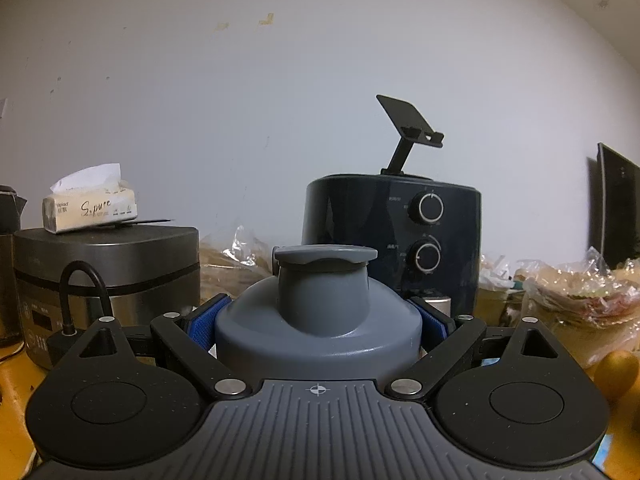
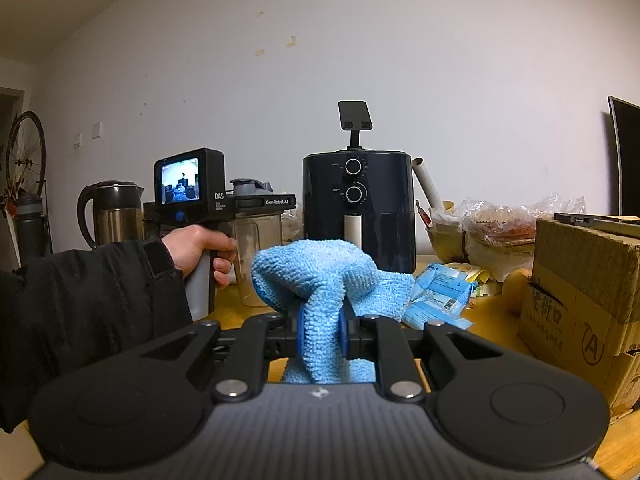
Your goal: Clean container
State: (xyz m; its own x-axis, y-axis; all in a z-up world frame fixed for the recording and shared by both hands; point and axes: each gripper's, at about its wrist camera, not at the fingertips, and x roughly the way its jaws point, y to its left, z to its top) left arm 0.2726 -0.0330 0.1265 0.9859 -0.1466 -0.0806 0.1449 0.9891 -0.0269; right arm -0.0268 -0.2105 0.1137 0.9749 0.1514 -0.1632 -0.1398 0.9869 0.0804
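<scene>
Container: one clear plastic container (image 2: 256, 240) with a grey lid (image 1: 320, 300), upright, held up in front of the wall, left of the air fryer in the right wrist view.
Left gripper (image 1: 318, 320): its blue pads (image 1: 204, 320) press against either side of the lid, jaws spread wide around it; clamped on the container.
Left hand (image 2: 200, 248): one hand in a black sleeve (image 2: 80, 312) wraps the gripper's handle; seen only from the right wrist.
Cloth: one light blue cloth (image 2: 324, 280), bunched, hanging over and below the fingers.
Right gripper (image 2: 322, 328): jaws nearly together, pinching a fold of the cloth; near the container, not touching it.
Air fryer: one dark air fryer (image 2: 358, 212) with two dials, a black phone stand (image 2: 354, 120) on top.
Left wrist view only: one rice cooker (image 1: 108, 272) with one tissue pack (image 1: 90, 208) on it.
Right wrist view only: one kettle (image 2: 112, 212), one cardboard box (image 2: 580, 300), blue packets (image 2: 440, 296) on the yellow table (image 2: 492, 320), one bicycle wheel (image 2: 26, 152).
Both views: crumpled plastic bags (image 2: 500, 224) along the wall.
</scene>
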